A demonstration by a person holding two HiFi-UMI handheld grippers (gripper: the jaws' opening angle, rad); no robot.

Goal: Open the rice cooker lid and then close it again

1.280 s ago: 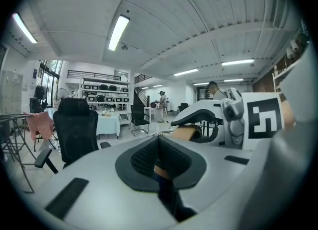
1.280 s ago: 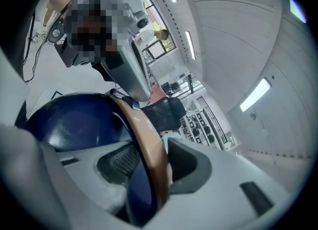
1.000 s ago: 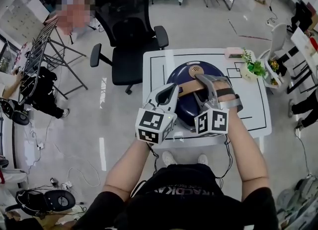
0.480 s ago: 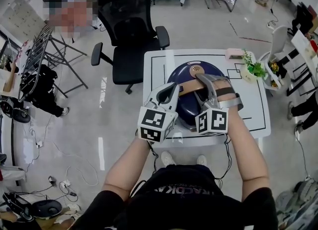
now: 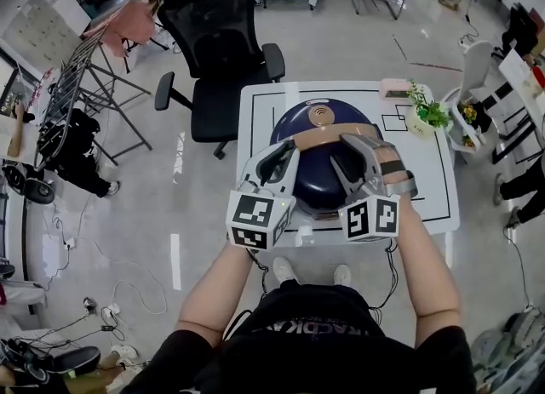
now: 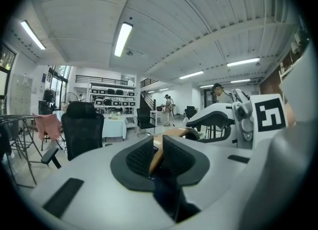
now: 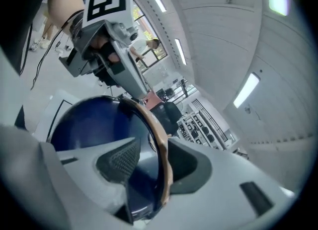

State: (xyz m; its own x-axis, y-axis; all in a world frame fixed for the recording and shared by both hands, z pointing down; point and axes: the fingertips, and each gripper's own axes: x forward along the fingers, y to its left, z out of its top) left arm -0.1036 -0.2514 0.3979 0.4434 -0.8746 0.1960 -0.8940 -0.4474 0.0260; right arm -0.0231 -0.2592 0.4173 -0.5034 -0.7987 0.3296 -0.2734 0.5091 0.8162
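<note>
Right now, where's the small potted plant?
Head view: the potted plant stands near the far right corner of the white table, to the right of the blue rice cooker and next to a flat pink item.

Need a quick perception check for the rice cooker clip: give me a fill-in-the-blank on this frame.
1. The rice cooker on the table is dark ___ in colour.
2. Between the right gripper's jaws runs the cooker's tan ___.
3. Beyond the table stands a black office ___.
4. At the table's far right corner sits a small potted ___.
Missing words: blue; handle; chair; plant.
</note>
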